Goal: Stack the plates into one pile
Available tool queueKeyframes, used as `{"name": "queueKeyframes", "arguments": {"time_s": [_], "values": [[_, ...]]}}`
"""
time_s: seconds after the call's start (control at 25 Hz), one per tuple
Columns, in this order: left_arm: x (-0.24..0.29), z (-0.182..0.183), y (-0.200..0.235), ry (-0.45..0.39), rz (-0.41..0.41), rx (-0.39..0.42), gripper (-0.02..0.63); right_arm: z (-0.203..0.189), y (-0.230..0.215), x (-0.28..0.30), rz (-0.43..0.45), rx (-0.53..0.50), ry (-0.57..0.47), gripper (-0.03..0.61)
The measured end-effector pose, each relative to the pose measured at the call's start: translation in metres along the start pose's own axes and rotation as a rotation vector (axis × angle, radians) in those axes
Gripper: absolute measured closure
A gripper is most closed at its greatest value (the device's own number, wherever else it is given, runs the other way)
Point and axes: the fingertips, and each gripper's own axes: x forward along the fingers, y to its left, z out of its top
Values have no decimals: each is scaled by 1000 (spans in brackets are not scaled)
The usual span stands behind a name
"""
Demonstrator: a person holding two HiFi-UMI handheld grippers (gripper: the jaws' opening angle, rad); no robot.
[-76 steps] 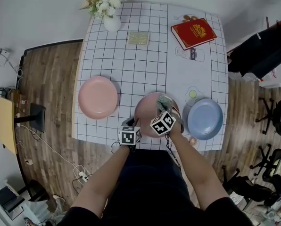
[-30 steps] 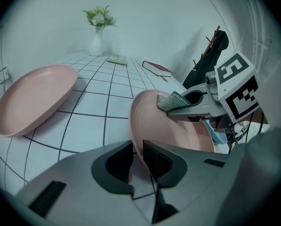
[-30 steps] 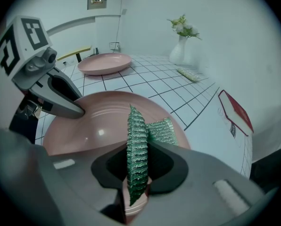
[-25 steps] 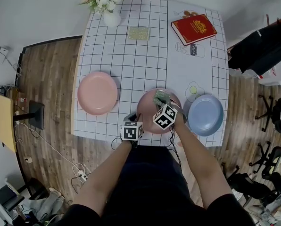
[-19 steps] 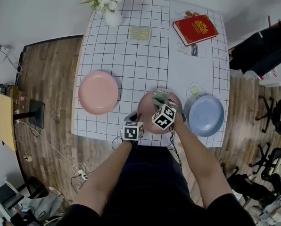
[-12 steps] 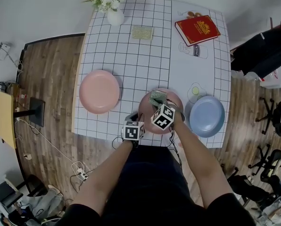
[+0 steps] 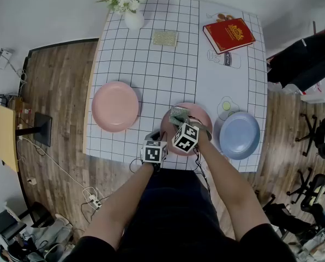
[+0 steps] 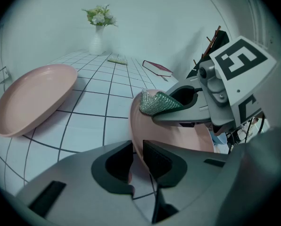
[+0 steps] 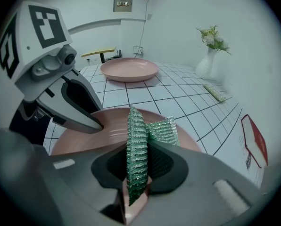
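Note:
A pink plate (image 7: 198, 138) lies near the table's front edge, and my left gripper (image 7: 155, 140) is shut on its near rim (image 8: 136, 126). My right gripper (image 7: 180, 119) is shut on a green scouring cloth (image 9: 136, 149), which it holds down on this plate's inside (image 9: 98, 133). The cloth (image 8: 155, 102) bunches out past the right jaws. A second pink plate (image 7: 115, 106) sits apart to the left. A blue plate (image 7: 239, 135) rests to the right, close to the held plate.
At the table's far end stand a white vase of flowers (image 7: 128, 15), a small green pad (image 7: 164, 37) and a red book (image 7: 228, 35). The checked tablecloth (image 7: 157, 70) covers the table. Wooden floor surrounds it, with office chairs at the right.
My right gripper has slid the green cloth a little to the left across the pink plate and rolled slightly. The left gripper and the plates have stayed put.

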Motion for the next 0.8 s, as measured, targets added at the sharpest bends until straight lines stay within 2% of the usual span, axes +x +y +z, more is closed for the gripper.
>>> {"name": "queueKeyframes", "arguments": {"time_s": [0.44,0.8], "values": [[0,-1,0,0,8,-25,554,2,8,1,4,-56,-2,500],[-1,-1,1,2,13,-31,554,1,5,1,-22,5,1,500]]}}
